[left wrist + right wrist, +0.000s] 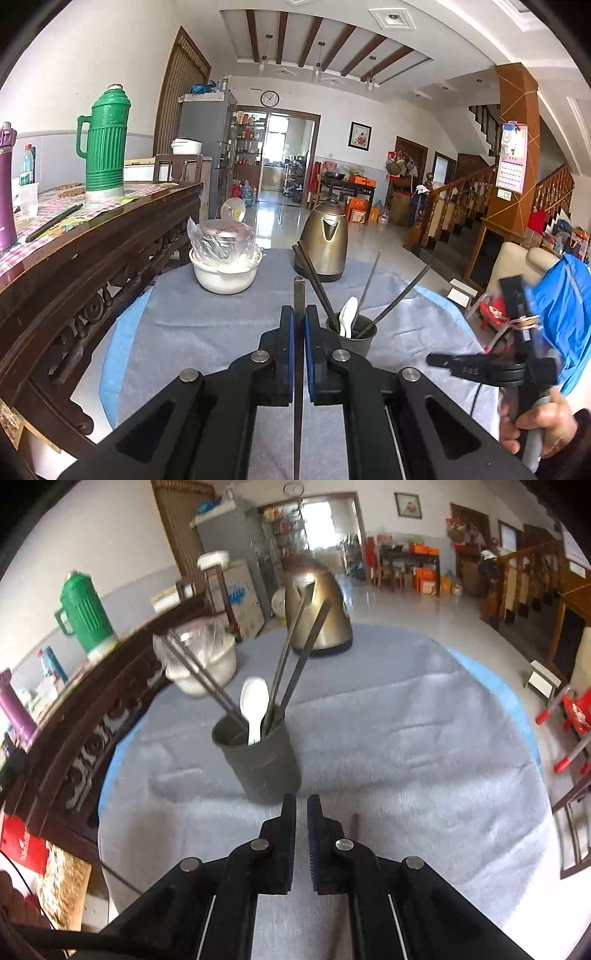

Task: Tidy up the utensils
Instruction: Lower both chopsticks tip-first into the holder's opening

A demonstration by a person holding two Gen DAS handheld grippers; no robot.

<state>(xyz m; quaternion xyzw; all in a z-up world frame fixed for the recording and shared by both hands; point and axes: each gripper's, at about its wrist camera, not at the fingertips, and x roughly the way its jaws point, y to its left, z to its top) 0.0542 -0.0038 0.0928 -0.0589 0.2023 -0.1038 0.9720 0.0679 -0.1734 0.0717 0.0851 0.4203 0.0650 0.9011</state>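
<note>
My left gripper is shut on a dark chopstick that runs upright between its pads, held above the grey cloth. Just right of it stands the dark grey utensil cup holding a white spoon and several dark chopsticks. In the right wrist view the same cup with the spoon and chopsticks stands just beyond my right gripper, whose jaws are closed together with nothing between them. The right gripper also shows in the left wrist view, to the right of the cup.
A bronze kettle and a white bowl wrapped in plastic stand at the far side of the round table's grey cloth. A carved wooden sideboard with a green thermos runs along the left.
</note>
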